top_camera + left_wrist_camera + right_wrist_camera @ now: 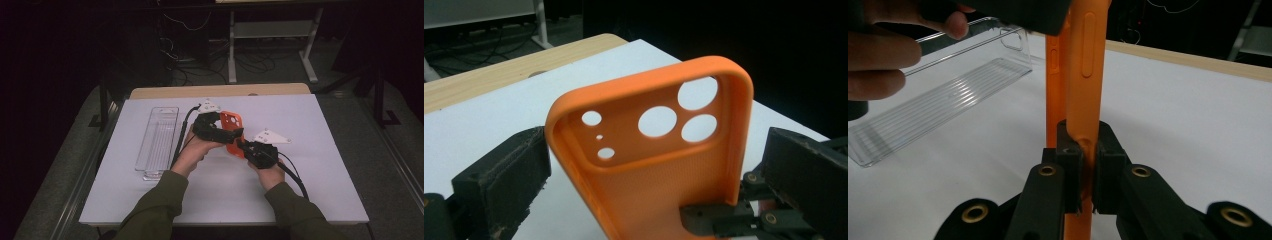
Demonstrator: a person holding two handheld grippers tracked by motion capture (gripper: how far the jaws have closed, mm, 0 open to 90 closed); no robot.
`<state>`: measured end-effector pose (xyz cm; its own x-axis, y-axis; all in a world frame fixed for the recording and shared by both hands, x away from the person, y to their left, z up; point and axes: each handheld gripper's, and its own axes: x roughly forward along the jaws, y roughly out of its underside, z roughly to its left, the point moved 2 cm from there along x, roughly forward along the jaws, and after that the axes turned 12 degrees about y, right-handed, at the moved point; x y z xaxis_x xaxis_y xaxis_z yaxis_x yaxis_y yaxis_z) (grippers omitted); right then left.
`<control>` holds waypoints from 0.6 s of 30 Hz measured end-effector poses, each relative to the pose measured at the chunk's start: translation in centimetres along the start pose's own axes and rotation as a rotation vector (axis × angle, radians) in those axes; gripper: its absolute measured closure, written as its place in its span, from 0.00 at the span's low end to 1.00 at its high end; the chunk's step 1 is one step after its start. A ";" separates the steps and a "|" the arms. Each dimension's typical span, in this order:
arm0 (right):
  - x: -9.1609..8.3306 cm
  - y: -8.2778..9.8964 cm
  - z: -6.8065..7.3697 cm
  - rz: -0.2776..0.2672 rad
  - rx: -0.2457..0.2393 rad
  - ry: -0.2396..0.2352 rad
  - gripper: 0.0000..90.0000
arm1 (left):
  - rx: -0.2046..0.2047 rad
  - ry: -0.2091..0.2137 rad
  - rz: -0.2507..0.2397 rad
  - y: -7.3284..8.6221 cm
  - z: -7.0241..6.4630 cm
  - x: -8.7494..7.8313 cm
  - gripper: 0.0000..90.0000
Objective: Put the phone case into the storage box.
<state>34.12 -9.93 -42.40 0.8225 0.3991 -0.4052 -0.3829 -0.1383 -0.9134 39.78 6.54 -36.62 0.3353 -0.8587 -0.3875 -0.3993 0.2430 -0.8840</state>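
Observation:
An orange phone case (pixel 231 120) with several camera holes is held upright over the middle of the white table. My right gripper (pixel 242 145) comes in from the lower right. In the right gripper view it (pixel 1088 150) is shut on the case's side wall (pixel 1088 100). My left gripper (pixel 227 131) reaches in from the left. In the left gripper view its jaws stand on either side of the case (pixel 664 190). The left pad (pixel 509 180) lies close to one edge, and a gap shows at the right pad (pixel 809 170).
A long clear plastic tray (pixel 157 135) lies on the white tabletop (pixel 310 150) to the left of the hands, also seen as the clear tray (pixel 948 100). A wooden strip (pixel 220 91) runs along the far edge. Beyond it are desk legs and cables on a dark floor.

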 end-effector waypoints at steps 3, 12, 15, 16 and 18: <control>0.0 0.0 0.2 0.000 -0.006 -0.003 0.92 | 0.004 -0.003 0.008 0.0 0.0 0.1 0.00; 0.1 0.2 0.7 0.002 -0.004 -0.013 0.92 | 0.001 -0.015 -0.014 -0.1 -0.2 0.4 0.00; 0.1 0.2 0.7 0.003 -0.008 -0.013 0.92 | 0.000 -0.018 -0.016 -0.1 -0.2 0.4 0.00; 0.1 0.2 0.7 0.002 -0.003 -0.014 0.92 | -0.002 -0.017 -0.017 0.0 -0.2 0.4 0.00; 0.2 0.2 0.7 0.001 -0.005 -0.012 0.92 | -0.002 -0.018 -0.018 0.0 -0.2 0.5 0.00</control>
<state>33.89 -9.26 -42.64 0.8170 0.4096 -0.4058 -0.3818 -0.1432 -0.9131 39.80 6.05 -36.71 0.3577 -0.8548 -0.3761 -0.3945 0.2267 -0.8905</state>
